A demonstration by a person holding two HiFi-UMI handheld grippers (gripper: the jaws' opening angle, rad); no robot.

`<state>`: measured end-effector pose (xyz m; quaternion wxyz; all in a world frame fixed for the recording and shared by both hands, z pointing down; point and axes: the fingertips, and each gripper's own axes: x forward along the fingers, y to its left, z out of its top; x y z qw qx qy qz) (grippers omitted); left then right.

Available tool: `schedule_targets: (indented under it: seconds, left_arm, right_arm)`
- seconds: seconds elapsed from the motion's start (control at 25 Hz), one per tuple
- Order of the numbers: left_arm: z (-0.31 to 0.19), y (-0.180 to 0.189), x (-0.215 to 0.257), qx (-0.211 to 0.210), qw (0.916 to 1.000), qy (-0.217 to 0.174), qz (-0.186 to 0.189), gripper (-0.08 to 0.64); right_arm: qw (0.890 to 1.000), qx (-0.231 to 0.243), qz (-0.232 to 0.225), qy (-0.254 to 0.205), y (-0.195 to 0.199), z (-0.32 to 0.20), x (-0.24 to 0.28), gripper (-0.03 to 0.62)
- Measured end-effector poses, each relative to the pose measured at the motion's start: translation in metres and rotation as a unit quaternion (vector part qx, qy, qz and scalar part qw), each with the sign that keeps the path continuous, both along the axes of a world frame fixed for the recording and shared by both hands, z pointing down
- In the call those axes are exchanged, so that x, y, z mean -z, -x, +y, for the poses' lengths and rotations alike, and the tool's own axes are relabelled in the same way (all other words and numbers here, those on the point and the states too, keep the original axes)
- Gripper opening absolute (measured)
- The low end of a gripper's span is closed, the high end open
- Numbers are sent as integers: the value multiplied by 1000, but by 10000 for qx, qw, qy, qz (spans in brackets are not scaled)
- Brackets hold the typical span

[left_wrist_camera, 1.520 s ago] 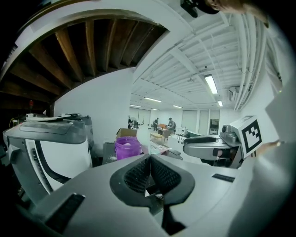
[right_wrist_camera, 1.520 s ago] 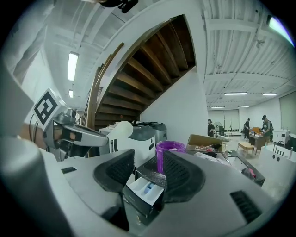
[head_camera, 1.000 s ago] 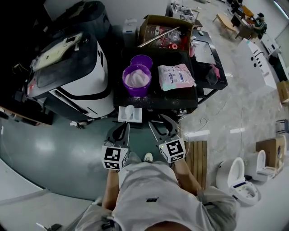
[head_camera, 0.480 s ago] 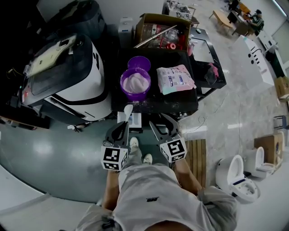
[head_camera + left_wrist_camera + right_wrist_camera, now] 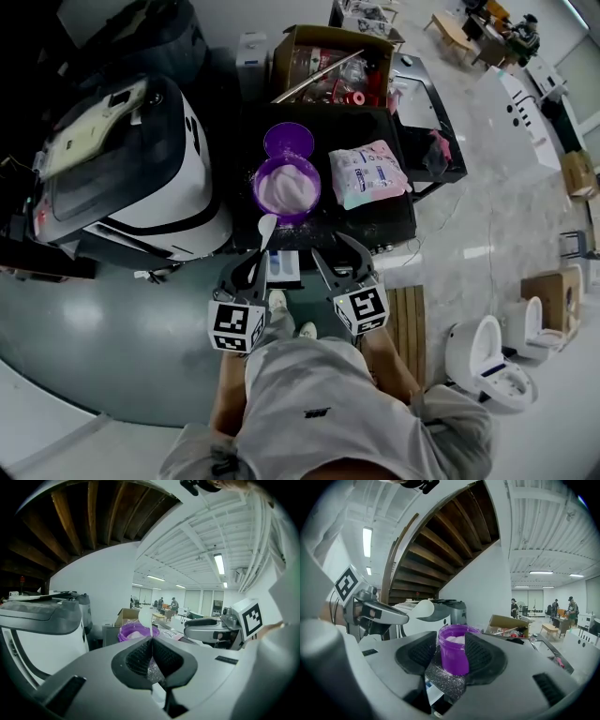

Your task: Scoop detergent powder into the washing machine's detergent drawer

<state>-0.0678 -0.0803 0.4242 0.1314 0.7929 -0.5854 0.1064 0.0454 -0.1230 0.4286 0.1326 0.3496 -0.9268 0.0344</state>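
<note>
The washing machine stood at my far left, beside the black table. My left gripper was clamped tight on the handle of the white spoon, with only that thin handle between its jaws. I held it low in front of my body, pointing forward. That put the spoon's bowl over the near edge of the table, just short of the purple tub of powder. I could not tell whether the bowl carried any powder.

The tub sat open and well filled, its lid lying just behind it. The detergent drawer lay at the table's near edge, between my two grippers and just right of the spoon's handle. I could not make out whether any powder was in it. I judged the job barely under way: spoon in hand, with the scooping and the tipping into the drawer left to do.

My right gripper hovered level with the left, jaws spread wide and holding nothing. It was aimed at the tub but stopped short of it. The detergent bag lay right of the tub.
</note>
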Motion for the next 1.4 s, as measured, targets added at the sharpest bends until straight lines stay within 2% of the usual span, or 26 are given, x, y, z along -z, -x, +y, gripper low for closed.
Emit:
schedule_targets:
  seconds: [0.8, 1.08, 1.4]
  left_arm:
    - [-76, 30, -15, -775, 9963, 367, -14, 15]
    - [-97, 30, -26, -726, 9944, 764, -127, 15]
    - [-121, 29, -39, -394, 9876, 1487, -318, 15]
  right_arm:
    - [9974, -702, 172, 5, 32, -60, -4, 184]
    - [9973, -711, 193, 72, 28, -81, -8, 183]
    - [9992, -313, 232, 51, 26, -110, -9, 183]
